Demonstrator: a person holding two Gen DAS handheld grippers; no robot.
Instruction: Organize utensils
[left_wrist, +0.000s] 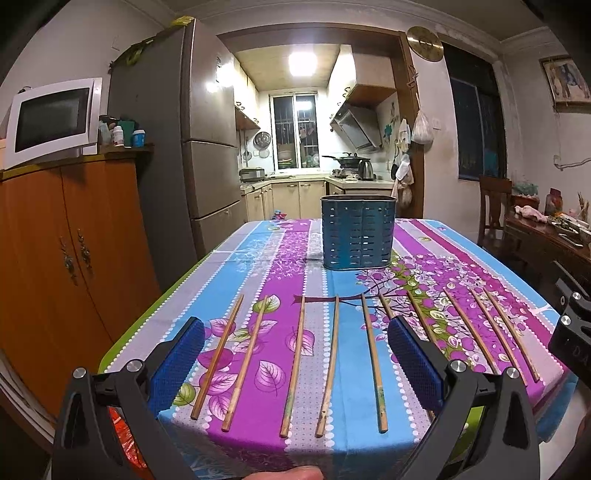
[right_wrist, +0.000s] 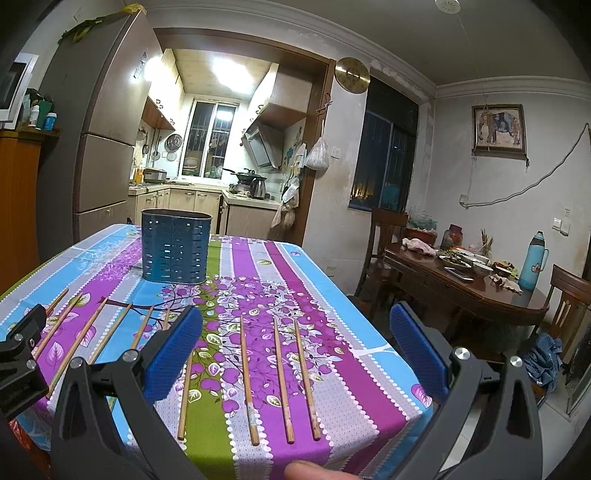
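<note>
1. We hold the left gripper (left_wrist: 295, 354) at the near edge of the table, its blue pads spread wide and nothing between them. We judge the task to be at its start: no chopstick can be seen rising above the rim of the blue utensil holder (left_wrist: 357, 232), and its inside is hidden from us.

2. The chopsticks (left_wrist: 293, 369) lie in a loose row on the floral tablecloth (left_wrist: 258, 266), roughly parallel and pointing away from us. In the left wrist view, about five fall between or just beside the left pads. All sit below the gripper and none is touched.

3. The utensil holder stands upright beyond the row, well apart from both grippers and near the middle of the table.

4. We hold the right gripper (right_wrist: 295, 350) above the right end of the row, likewise spread open and empty. Three chopsticks (right_wrist: 282, 380) lie between its pads in the right wrist view; a fourth is partly hidden behind the left pad (right_wrist: 173, 350).

5. Next move, as we judge it: lower one gripper over a single chopstick, align the pads across its shaft, and close. The sticks are thin and lie flat, so the pads must reach the cloth without catching a neighbour.

6. Then carry it to the holder and release it tip down.
</note>
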